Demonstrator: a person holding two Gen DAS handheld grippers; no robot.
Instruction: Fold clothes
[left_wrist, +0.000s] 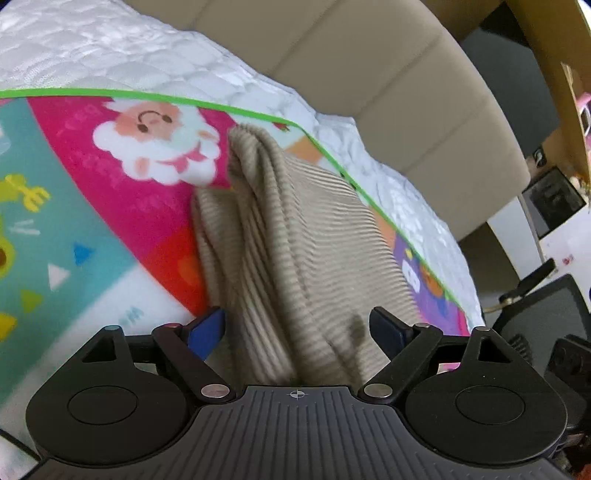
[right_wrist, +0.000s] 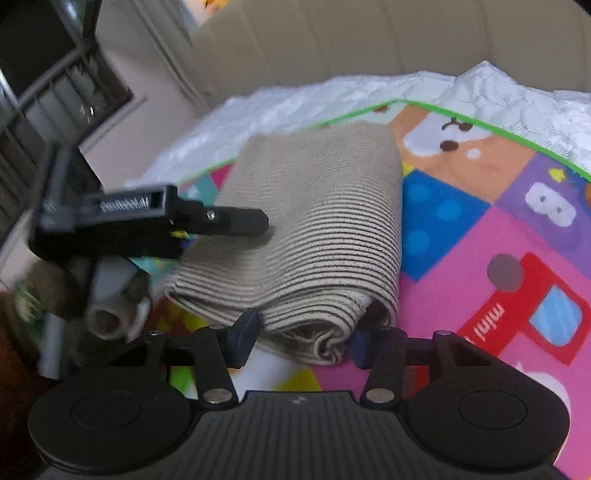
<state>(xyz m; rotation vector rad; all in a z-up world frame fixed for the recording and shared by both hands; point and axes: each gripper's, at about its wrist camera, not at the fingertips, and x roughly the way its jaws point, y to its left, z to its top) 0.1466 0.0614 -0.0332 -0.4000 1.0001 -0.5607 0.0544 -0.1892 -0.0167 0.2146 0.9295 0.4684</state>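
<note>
On the colourful cartoon-printed play mat (right_wrist: 480, 236) lay the folded beige ribbed knit garment (right_wrist: 317, 236). Both my tools had their fingers apart: my left tool (left_wrist: 297, 328) straddled the cloth, and my right tool (right_wrist: 303, 338) flanked its near rolled end.

Beige ribbed garment (right_wrist: 317, 236), folded into a thick bundle. It lies on the colourful play mat (right_wrist: 480, 229), near the mat's green-edged corner.

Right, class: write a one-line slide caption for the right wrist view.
Open right gripper straddles the folded striped beige garment on a colourful play mat, left gripper alongside.
</note>
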